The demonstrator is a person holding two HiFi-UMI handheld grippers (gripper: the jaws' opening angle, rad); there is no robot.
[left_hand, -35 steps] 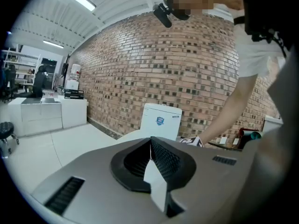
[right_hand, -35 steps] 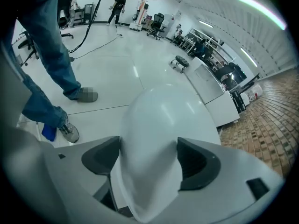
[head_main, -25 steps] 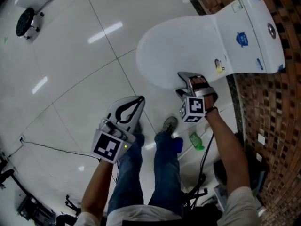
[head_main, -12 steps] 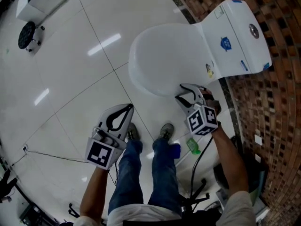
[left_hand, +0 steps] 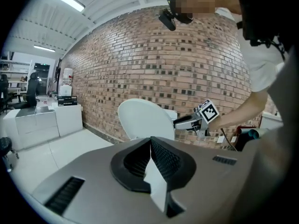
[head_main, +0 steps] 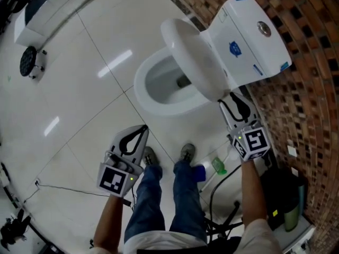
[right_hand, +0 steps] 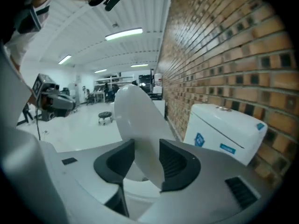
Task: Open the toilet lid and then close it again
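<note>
Open lab hall — strip lights (right_hand: 124, 34), white cabinets (left_hand: 42, 124), toilet (head_main: 212, 62) against brick wall (left_hand: 163, 55)

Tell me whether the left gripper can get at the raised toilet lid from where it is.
Probably yes. The toilet lid stands straight ahead of the left gripper with open floor between. The right gripper, whose jaws have just been closing, pinches only one edge.

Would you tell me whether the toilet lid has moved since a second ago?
Yes. The lid has swung up off the bowl toward the tank and now stands tilted, bowl exposed. The right tool's jaws, just closing, grip its edge.
</note>
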